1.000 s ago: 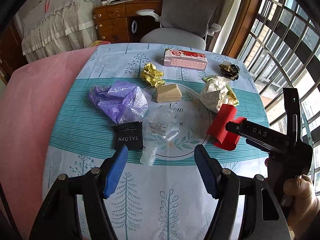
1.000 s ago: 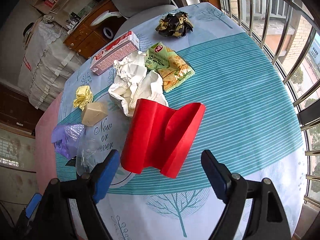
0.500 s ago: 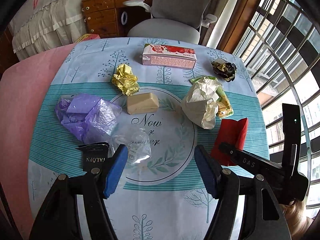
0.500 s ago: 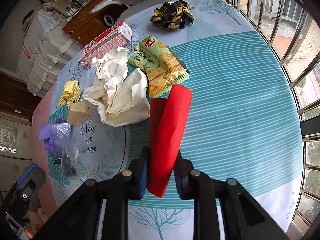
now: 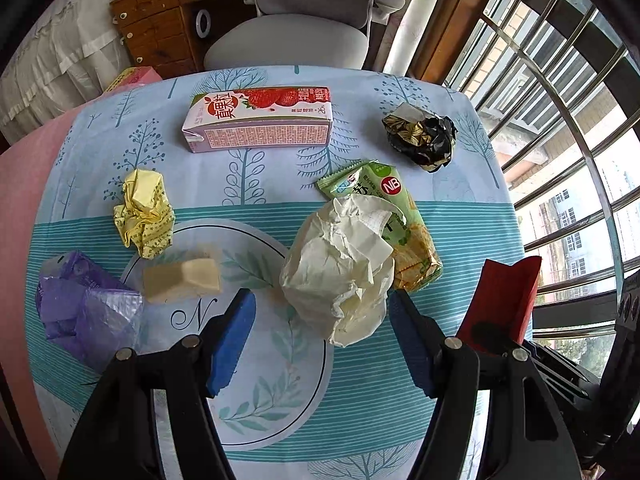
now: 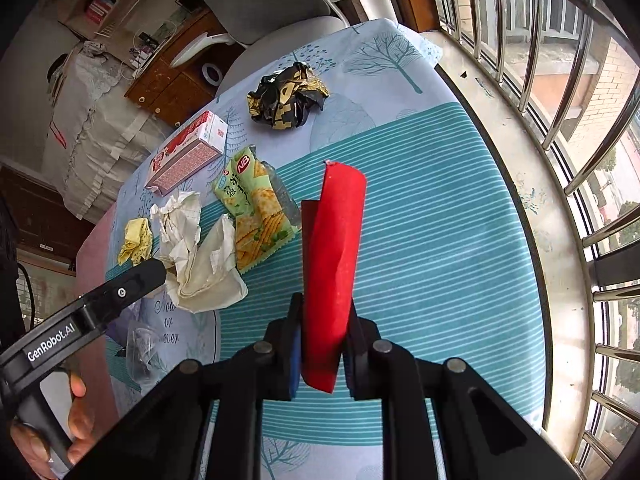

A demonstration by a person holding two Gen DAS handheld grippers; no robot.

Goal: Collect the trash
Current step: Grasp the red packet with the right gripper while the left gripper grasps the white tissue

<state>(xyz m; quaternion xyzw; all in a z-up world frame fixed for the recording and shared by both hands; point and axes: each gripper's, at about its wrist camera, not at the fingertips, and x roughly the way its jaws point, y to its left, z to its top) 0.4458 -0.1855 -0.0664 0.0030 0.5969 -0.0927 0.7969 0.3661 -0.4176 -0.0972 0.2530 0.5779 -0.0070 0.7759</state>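
Note:
My right gripper [image 6: 322, 344] is shut on a folded red paper [image 6: 334, 256] and holds it above the table's right side; the paper also shows in the left wrist view [image 5: 504, 300]. My left gripper [image 5: 320, 336] is open and empty, its fingers on either side of a crumpled white paper ball [image 5: 340, 268], just in front of it. The ball also shows in the right wrist view [image 6: 200, 256]. A green cracker packet [image 5: 400, 216] lies partly under the ball.
On the tablecloth lie a strawberry milk carton [image 5: 260, 122], a black and gold wrapper [image 5: 422, 140], a yellow paper wad [image 5: 144, 212], a beige block [image 5: 182, 278], a purple bag [image 5: 80, 312] and clear plastic [image 6: 142, 344]. A grey chair [image 5: 288, 40] stands behind; window bars [image 6: 568, 80] are on the right.
My right gripper has shut on the red paper and lifted it. My left gripper has moved forward and right, from the clear plastic to the white paper ball.

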